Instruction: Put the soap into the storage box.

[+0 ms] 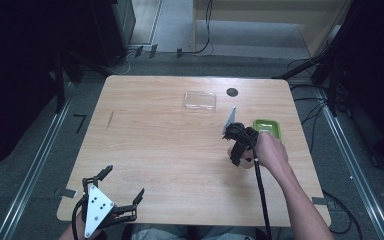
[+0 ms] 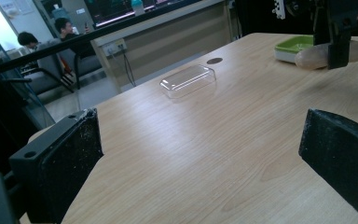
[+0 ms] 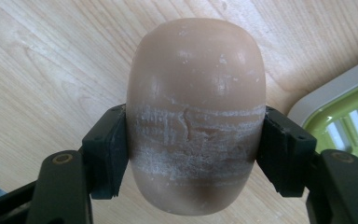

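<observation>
- Your right tool is clenched on the bar of soap, gripping it across its width and holding it above the desk, just beside the green soap dish.
- The soap is rounded and smooth, with scuffed white marks where the pads sit. I judge it could squirt out if you squeeze harder or tilt it sharply.
- The dish has a raised rim; come in too low and the soap may clip it and shove the dish toward the desk's right edge, which lies near.
- Your left tool rests released at the near left corner, well apart, so it won't get in the way.
- The clear lid sits toward the far edge, apart from the dish; the middle of the desk is open room.
</observation>
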Tool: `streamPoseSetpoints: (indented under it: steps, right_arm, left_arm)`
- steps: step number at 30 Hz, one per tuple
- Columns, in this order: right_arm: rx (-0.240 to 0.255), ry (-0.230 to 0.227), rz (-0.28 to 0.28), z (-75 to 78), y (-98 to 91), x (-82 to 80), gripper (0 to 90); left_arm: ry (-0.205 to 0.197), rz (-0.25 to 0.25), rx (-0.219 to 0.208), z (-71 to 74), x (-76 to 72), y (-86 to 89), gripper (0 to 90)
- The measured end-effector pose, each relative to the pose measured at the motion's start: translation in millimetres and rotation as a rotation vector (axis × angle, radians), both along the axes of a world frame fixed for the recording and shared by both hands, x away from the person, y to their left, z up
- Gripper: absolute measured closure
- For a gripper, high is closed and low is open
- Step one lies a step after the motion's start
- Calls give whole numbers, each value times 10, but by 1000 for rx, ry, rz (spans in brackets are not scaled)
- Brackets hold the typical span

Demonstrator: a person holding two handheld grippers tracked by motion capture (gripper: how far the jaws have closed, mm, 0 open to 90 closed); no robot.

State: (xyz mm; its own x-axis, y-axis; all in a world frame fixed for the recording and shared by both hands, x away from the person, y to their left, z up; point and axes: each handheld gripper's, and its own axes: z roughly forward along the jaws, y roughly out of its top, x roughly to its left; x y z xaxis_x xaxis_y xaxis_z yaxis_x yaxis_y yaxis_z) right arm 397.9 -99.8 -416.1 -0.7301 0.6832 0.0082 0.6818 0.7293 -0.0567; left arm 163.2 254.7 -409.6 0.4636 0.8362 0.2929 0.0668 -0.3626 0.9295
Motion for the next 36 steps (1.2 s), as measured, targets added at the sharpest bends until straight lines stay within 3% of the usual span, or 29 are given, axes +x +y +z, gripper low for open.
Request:
streamPoseSetpoints:
  steps: [36]
  right_arm:
    - [30,-70,-109,132,-330,254,333]
  left_arm:
    - [1,2,2,-1,-2,-2,0]
